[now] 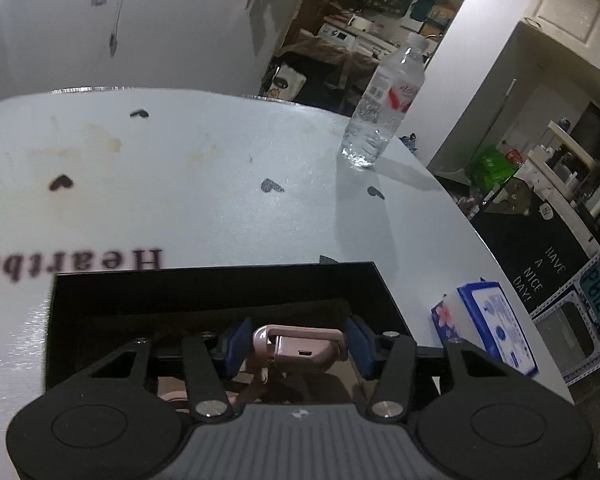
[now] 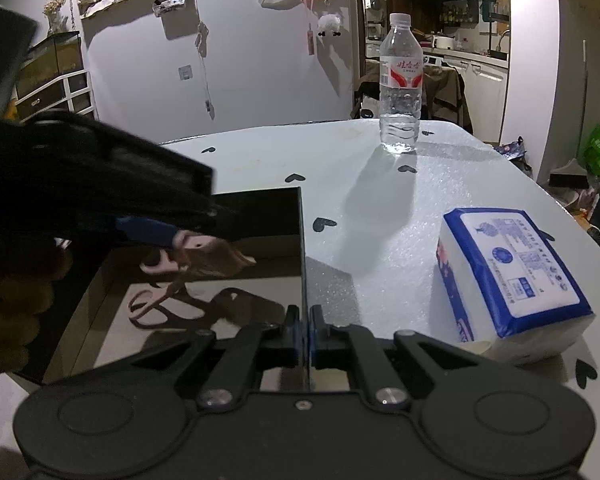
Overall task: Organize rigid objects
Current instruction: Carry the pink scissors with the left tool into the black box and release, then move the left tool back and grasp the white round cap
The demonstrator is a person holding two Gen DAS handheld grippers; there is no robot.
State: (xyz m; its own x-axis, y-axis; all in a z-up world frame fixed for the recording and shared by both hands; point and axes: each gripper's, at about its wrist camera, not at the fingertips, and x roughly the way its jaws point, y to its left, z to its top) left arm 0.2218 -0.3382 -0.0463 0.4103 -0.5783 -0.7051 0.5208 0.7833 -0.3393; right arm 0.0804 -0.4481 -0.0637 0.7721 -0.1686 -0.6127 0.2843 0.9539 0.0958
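Over black box (image 2: 260,216): left gripper (image 1: 296,346) clamped on pink gadget (image 1: 300,350), strap dangling. Light, stiff, smooth plastic; best pinched across flat sides. Right gripper (image 2: 305,330) clenched on box wall.

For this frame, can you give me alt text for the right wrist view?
The right gripper is shut on the wall of a black box, where the left gripper holds a pink object. A water bottle and tissue pack stand beyond.
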